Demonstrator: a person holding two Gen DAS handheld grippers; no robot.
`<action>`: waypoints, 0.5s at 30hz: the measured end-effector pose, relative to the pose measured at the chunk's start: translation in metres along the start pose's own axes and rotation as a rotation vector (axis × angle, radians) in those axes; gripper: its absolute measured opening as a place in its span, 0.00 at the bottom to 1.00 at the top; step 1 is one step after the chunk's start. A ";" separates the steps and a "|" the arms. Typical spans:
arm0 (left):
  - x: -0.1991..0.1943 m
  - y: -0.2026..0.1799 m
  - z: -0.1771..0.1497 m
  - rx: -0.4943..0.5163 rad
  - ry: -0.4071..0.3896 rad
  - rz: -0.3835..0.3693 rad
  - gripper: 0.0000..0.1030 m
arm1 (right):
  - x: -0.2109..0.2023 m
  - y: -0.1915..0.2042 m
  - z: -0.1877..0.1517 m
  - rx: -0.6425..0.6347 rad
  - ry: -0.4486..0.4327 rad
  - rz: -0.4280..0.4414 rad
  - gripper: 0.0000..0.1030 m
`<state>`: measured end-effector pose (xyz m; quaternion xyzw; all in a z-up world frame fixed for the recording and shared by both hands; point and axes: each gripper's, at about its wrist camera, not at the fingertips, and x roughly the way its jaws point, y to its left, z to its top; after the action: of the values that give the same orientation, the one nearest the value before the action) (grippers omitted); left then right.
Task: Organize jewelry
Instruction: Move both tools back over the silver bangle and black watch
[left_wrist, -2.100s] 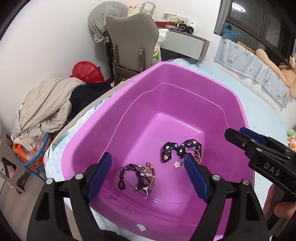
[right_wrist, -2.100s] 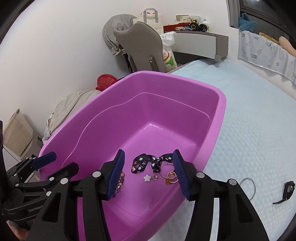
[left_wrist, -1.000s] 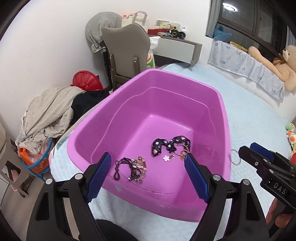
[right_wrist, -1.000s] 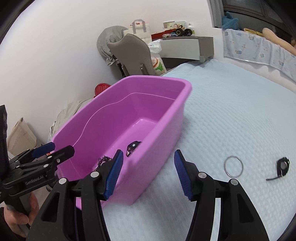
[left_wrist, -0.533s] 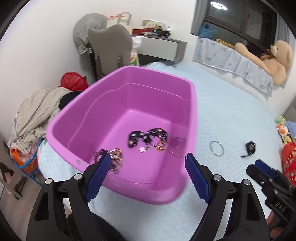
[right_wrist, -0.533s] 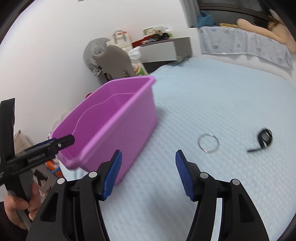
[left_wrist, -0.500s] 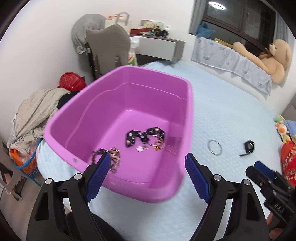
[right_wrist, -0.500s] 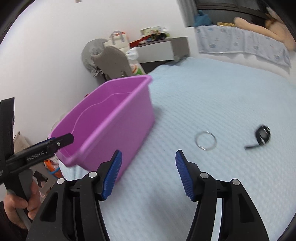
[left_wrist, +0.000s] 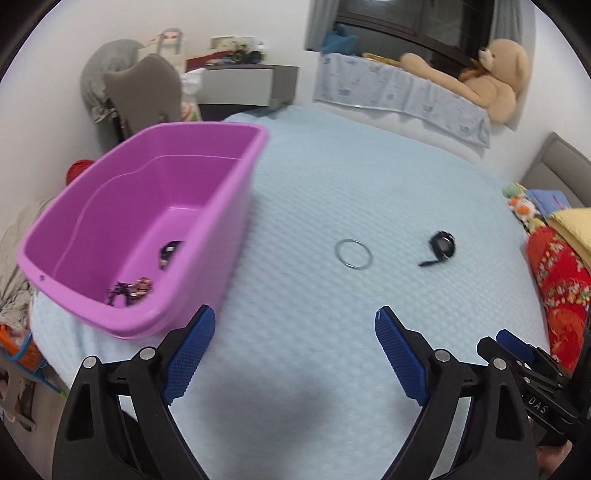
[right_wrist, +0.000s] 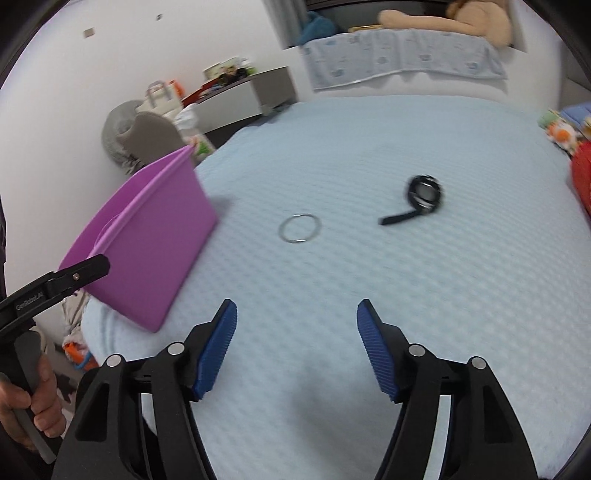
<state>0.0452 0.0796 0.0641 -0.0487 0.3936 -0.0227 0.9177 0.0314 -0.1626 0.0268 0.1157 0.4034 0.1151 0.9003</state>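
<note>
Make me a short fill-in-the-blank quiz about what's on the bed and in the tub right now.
1. The plastic tub is coloured ____.
2. The silver ring lies on the ____ bedspread.
3. Between the tub and the black strap lies the silver ____.
4. Nothing sits between the blue pads of the right gripper, which is ____.

Missing words: purple; light blue; ring; open

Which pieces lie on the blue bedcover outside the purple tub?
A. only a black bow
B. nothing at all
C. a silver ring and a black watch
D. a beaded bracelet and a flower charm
C: the silver ring and black watch lie on the bedcover, right of the purple tub.
</note>
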 end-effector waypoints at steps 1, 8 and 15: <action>0.002 -0.005 0.000 0.009 -0.001 -0.004 0.89 | -0.002 -0.009 -0.002 0.014 -0.005 -0.009 0.65; 0.028 -0.044 -0.003 0.079 0.011 -0.036 0.92 | 0.001 -0.060 -0.006 0.100 -0.014 -0.063 0.70; 0.082 -0.063 0.006 0.080 0.050 -0.036 0.93 | 0.028 -0.092 0.006 0.107 -0.006 -0.094 0.72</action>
<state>0.1057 0.0106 0.0158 -0.0184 0.4142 -0.0561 0.9083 0.0644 -0.2423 -0.0167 0.1448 0.4112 0.0505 0.8986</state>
